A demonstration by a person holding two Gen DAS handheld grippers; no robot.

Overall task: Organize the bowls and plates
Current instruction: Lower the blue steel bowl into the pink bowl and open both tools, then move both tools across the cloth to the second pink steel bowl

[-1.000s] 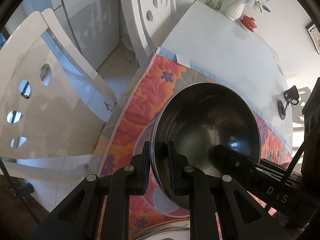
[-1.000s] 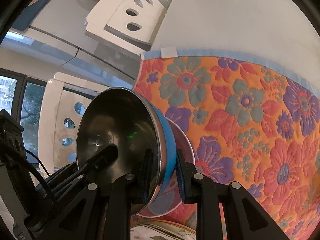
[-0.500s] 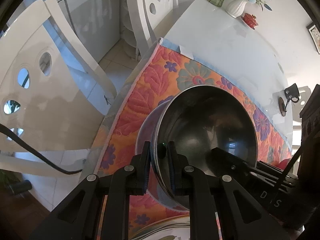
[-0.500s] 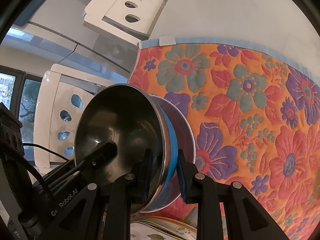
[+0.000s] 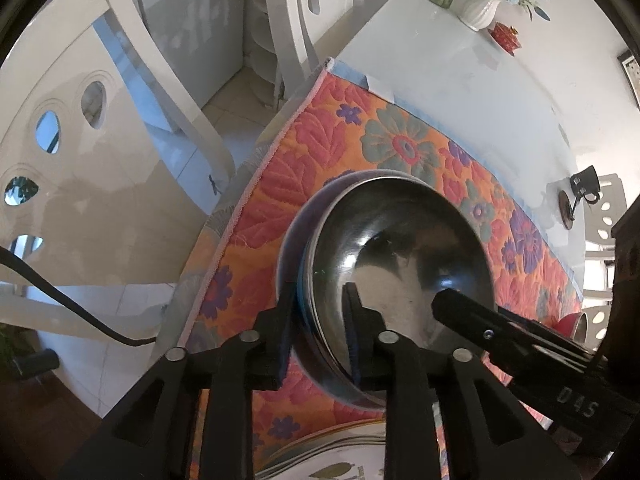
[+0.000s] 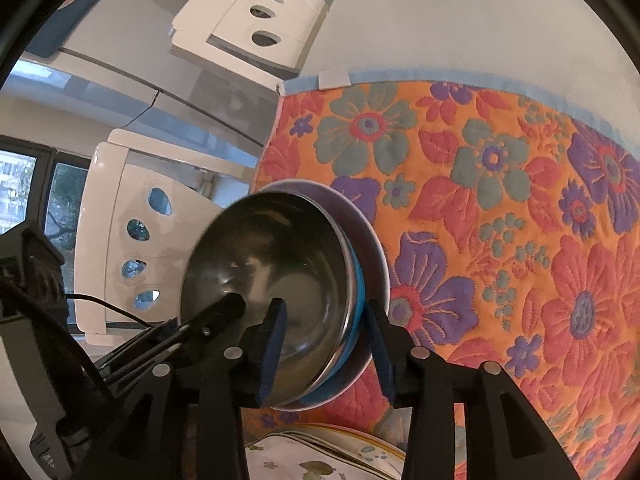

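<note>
Steel, with a blue outer wall, is what we have between our fingers: the bowl sits nested in a pale plate on the flowered mat, and we take this bowl as our landmark.

Our left gripper straddles the bowl's near rim on one side, one finger outside the blue wall and the other inside the polished hollow. Its fingers stand spread wider than the rim is thick, with gaps showing on both sides, so they do not pinch it.

Our right gripper straddles the rim on the other side of the bowl in the same way, one blue-padded finger inside the hollow and the other outside the wall. It too is parted, with a clear gap around the rim, and grips nothing.

From the left wrist view the right gripper's inner finger reaches into the bowl as a dark bar; from the right wrist view the left one does likewise.

Nearer to us than the bowl, at the bottom edge of both views, lies a patterned plate with leaf and flower prints. Beyond the bowl the mat ends at a blue border on the white table, where a white vase of flowers stands far off. White chairs stand beside the table.
</note>
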